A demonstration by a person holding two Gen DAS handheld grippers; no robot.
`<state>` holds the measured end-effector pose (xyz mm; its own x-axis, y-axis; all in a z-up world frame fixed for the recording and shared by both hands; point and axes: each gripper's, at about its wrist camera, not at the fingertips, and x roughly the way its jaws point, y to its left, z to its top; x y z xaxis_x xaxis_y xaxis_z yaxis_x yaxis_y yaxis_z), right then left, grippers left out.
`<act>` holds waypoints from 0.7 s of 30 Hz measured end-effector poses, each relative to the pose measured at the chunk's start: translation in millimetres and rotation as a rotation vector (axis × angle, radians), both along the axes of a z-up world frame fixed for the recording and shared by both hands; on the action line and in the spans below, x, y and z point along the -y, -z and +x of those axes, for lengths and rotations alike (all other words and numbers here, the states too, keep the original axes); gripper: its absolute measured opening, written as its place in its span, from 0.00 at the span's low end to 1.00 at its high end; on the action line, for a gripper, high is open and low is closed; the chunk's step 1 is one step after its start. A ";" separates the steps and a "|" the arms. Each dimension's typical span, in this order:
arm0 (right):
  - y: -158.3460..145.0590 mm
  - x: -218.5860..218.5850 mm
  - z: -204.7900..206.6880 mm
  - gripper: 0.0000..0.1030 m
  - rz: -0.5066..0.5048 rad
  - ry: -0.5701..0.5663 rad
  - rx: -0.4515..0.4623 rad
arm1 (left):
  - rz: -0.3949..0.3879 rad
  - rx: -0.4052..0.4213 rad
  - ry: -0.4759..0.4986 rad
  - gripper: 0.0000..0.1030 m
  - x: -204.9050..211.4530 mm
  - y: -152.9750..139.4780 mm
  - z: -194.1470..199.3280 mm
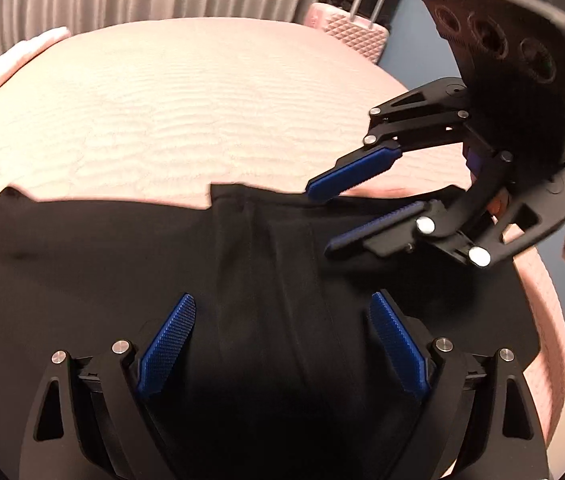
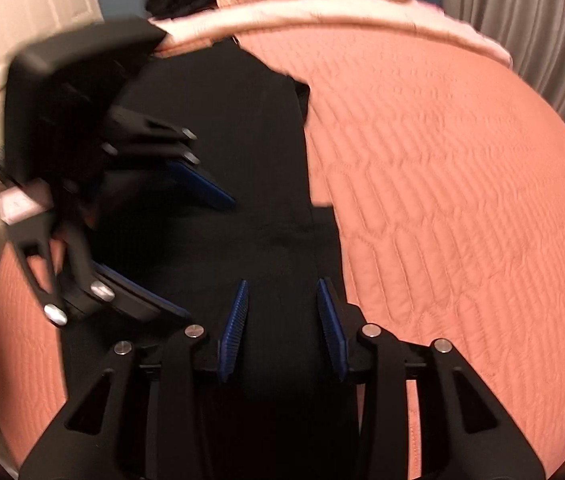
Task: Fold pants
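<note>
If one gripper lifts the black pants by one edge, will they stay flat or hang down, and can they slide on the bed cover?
The black pants lie limp with soft creases, so they would probably droop from the pinched point. The cloth looks thin, likely light. The quilted bed cover is ribbed, so they may drag rather than slide freely.

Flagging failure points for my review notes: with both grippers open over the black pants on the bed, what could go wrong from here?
1. Neither the left gripper nor the right gripper grips the black pants, so the fold could relax or spring open.
2. The grippers hover close together; a reach by either could make them collide.
3. A careless grasp might also pinch the pink quilted bedspread.
</note>
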<state>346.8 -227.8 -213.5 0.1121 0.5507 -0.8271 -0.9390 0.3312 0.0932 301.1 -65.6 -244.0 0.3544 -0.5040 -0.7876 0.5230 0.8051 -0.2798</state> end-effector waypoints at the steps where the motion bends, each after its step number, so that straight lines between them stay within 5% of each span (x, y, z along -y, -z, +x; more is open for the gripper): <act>1: 1.8 -0.2 -1.3 0.34 -0.011 -0.011 -0.002 | -0.014 -0.013 0.017 0.83 5.0 0.9 3.3; 4: 22.2 -12.7 -2.3 0.35 -0.115 -0.029 0.010 | 0.028 0.011 0.047 0.79 15.4 1.6 0.6; 6: 19.7 -11.9 -4.3 0.32 -0.095 -0.034 0.003 | 0.003 0.013 0.072 0.73 15.5 0.1 -7.5; 7: 15.1 -9.1 -4.5 0.18 -0.080 -0.039 0.007 | -0.015 0.001 0.084 0.72 15.6 1.6 -14.6; 8: 12.3 -7.8 -2.7 0.15 -0.068 -0.033 0.000 | -0.033 -0.004 0.097 0.72 15.0 1.8 -22.1; 13: 8.6 -4.1 12.3 0.12 -0.046 0.019 0.028 | -0.012 0.042 0.124 0.72 19.5 4.5 -47.1; 19: 17.2 2.5 34.0 0.12 -0.008 0.096 -0.012 | -0.030 0.064 0.069 0.73 -1.2 1.2 -82.1; 21: 8.2 4.0 34.9 0.24 -0.024 0.130 0.011 | -0.055 0.055 0.052 0.75 -12.4 -1.2 -85.8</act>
<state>381.8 -231.8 -221.7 0.1904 0.5106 -0.8385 -0.8888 0.4523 0.0736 215.3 -53.2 -242.8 0.3681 -0.5651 -0.7383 0.5797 0.7604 -0.2930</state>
